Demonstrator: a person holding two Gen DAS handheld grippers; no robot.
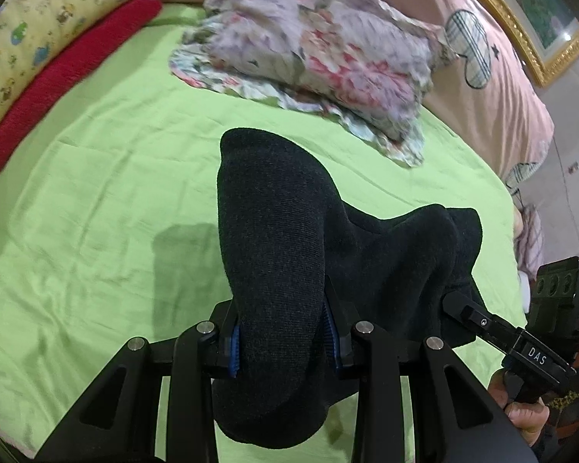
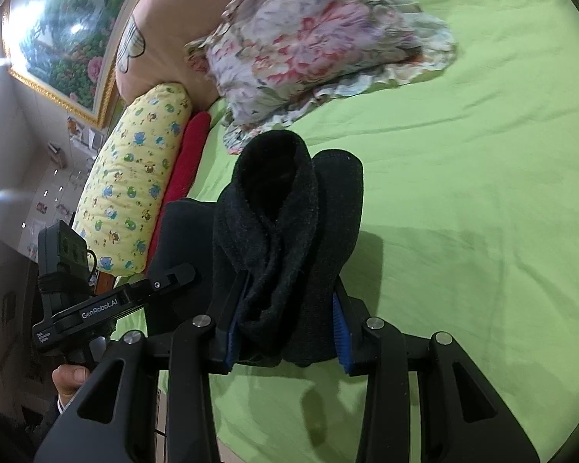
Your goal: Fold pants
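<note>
Because the dark pants (image 1: 285, 270) were bunched and lifted above the green sheet (image 1: 96, 200), well short of the floral pillow (image 1: 308, 50), both tools pinched thick folds, probably to carry the cloth before laying it flat. The left gripper (image 1: 280, 341) was clamped on one fold, and the right gripper (image 2: 285, 335), just beside it, squeezed another, both aimed toward that pillow
</note>
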